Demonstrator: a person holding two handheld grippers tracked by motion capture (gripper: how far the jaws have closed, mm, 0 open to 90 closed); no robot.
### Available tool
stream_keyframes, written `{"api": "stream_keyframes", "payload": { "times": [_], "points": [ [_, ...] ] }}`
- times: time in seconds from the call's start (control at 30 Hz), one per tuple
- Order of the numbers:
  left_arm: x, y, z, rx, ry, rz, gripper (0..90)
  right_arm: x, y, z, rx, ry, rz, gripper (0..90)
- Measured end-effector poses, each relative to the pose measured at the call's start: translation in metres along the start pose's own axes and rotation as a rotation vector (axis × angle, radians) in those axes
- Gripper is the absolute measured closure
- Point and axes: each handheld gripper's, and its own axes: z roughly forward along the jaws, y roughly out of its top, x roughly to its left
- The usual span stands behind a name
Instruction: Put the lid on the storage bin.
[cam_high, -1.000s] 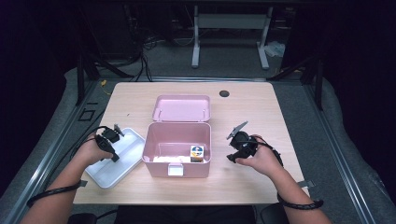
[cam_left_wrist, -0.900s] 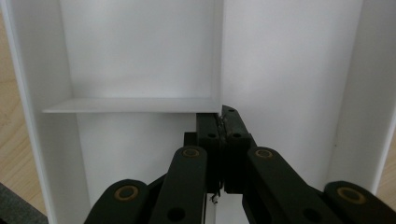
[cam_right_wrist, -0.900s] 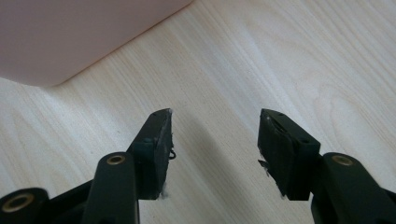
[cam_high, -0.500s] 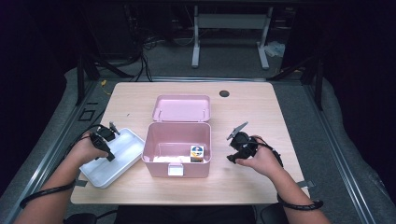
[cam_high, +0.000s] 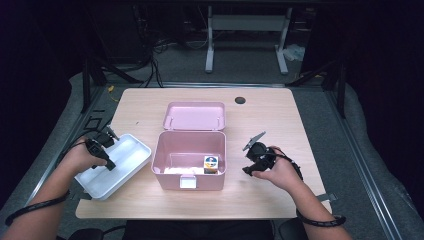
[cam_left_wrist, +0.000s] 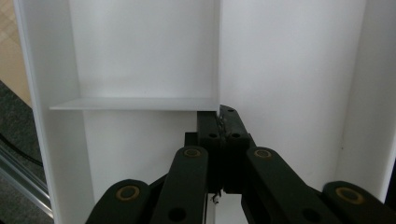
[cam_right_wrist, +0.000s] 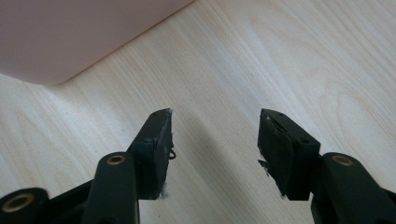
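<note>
White tray (cam_high: 122, 159): on the left part of the table (cam_high: 300, 115), just beside the pink box (cam_high: 189, 150), one corner past the table's near-left edge; divided inside by thin partitions, compartments bare in the left gripper view.

Grip: left gripper (cam_left_wrist: 219, 122) pinched fully closed on a partition wall (cam_left_wrist: 218, 70) of the tray, right where the cross divider (cam_left_wrist: 135, 103) meets it; jaws pressed together with only the thin wall between.

Doing it well: best to lift straight and slowly, tray kept level, since a single pinch on a thin wall lets the far end sag or swing; worth clearing the box's side before any sideways travel.

Risk: slipping off the smooth plastic wall, or tipping against the pink box.

Pink box: open, lid (cam_high: 195, 115) laid back, a small printed carton (cam_high: 211, 164) inside at the right, something white along the floor.

Right gripper (cam_right_wrist: 215, 140): jaws wide apart, nothing between them, held low over bare wood right of the box corner (cam_right_wrist: 46, 42).
</note>
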Motion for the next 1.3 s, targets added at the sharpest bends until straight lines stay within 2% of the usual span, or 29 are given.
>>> {"api": "stream_keyframes", "payload": {
  "times": [0.23,0.5,0.6,0.63,0.73,0.9,1.07,1.3],
  "points": [
    [-0.001,0.000,-0.018,0.000,0.003,-0.001,89.6,0.003,0.000,-0.001,-0.008,0.014,0.001,44.6],
    [-0.003,0.001,-0.044,-0.038,0.004,0.009,89.5,0.009,-0.002,0.001,-0.053,0.036,0.028,44.6],
    [-0.006,0.002,-0.055,-0.060,0.013,0.038,89.5,0.011,-0.003,0.003,-0.060,0.034,0.034,44.6],
    [-0.007,0.003,-0.058,-0.063,0.018,0.060,89.5,0.011,-0.004,0.003,-0.050,0.042,0.035,44.4],
    [-0.012,0.005,-0.067,-0.070,0.034,0.106,89.5,0.014,-0.005,0.005,-0.072,0.041,0.044,44.4],
    [-0.020,0.011,-0.077,-0.080,0.038,0.155,89.5,0.017,-0.005,0.005,-0.077,0.028,0.033,44.4],
    [-0.028,0.020,-0.083,-0.081,0.042,0.184,89.5,0.017,-0.007,0.004,-0.081,0.033,0.045,44.3],
    [-0.047,0.042,-0.083,-0.073,0.037,0.255,89.5,0.016,-0.011,0.003,-0.091,0.024,0.058,44.3]
  ]
}}
